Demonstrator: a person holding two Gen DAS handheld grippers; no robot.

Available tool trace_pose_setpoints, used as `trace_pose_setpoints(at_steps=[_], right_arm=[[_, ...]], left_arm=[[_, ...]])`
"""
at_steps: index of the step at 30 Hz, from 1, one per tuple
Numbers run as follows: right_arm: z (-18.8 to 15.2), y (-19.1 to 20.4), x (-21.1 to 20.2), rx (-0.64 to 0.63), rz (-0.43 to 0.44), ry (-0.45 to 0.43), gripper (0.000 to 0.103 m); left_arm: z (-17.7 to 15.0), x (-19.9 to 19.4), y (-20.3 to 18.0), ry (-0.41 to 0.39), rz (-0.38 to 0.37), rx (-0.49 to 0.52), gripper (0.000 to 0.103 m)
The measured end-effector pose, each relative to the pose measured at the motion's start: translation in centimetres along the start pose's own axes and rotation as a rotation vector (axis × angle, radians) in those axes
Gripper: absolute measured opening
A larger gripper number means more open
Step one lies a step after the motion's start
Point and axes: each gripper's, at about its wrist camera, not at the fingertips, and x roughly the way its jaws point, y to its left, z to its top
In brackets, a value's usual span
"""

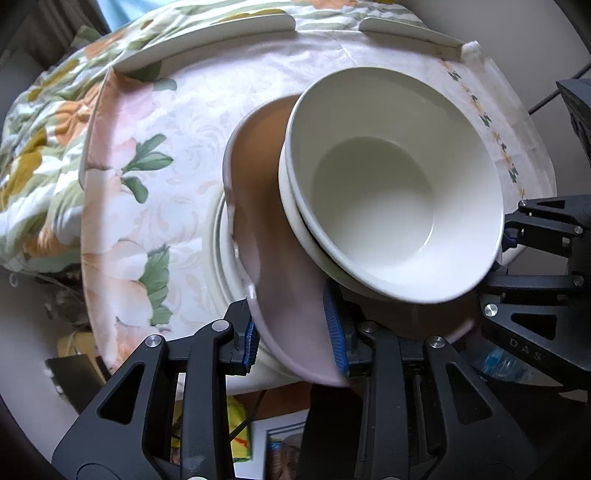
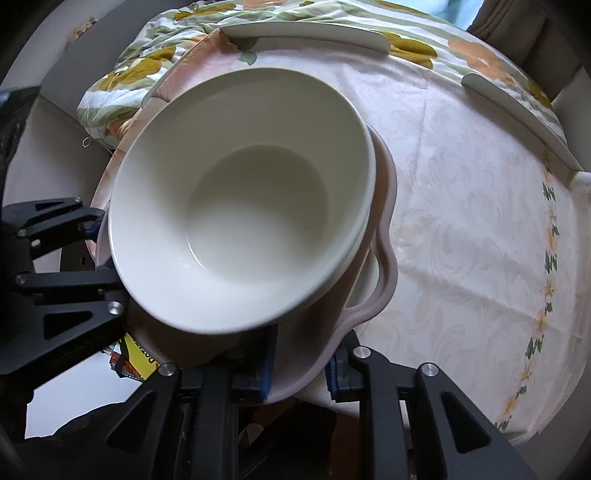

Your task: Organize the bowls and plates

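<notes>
Both grippers are sharing one load here: the left gripper [image 1: 295, 343] and right gripper [image 2: 301, 373] each have their jaws pinching the rim of the pink wavy-edged plate [image 1: 280, 295] from opposite sides, which makes sense since two nested white bowls [image 1: 391, 184] ride on it and one-sided lifting would likely tip them. The stack sits at the near edge of the tabletop [image 1: 184, 147], over a white plate [image 1: 225, 258]. Both grippers point steeply downward. Two more plates [image 2: 306, 33] wait at the far edge.
</notes>
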Motion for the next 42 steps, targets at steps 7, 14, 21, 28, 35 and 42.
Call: trace_pose_setpoints(at_steps=[7, 14, 21, 28, 35, 42], right_arm=[[-0.3, 0.2, -1.3, 0.016, -0.021, -0.013, 0.025], [-1.6, -0.4, -3.2, 0.045, -0.036, -0.045, 0.038], [-4.4, -0.8, -7.6, 0.089, -0.021, -0.16, 0.039], [-9.2, -1.3, -17.5, 0.143, -0.058, -0.418, 0.04], [-12.8, -2.2, -26.4, 0.244, -0.128, -0.724, 0.093], [-15.3, -1.7, -28.5, 0.261, -0.219, -0.859, 0.097]], left_arm=[[-0.2, -1.4, -0.8, -0.015, -0.017, 0.033, 0.095], [-1.1, -3.1, -1.0, -0.05, -0.013, 0.024, 0.095], [-4.1, -7.4, -1.8, -0.139, 0.017, -0.054, 0.095], [-7.3, -18.4, -4.4, -0.438, 0.095, -0.148, 0.095], [-10.1, -26.6, -6.7, -0.731, 0.159, -0.213, 0.103], [-11.3, -28.5, -8.6, -0.856, 0.209, -0.213, 0.103]])
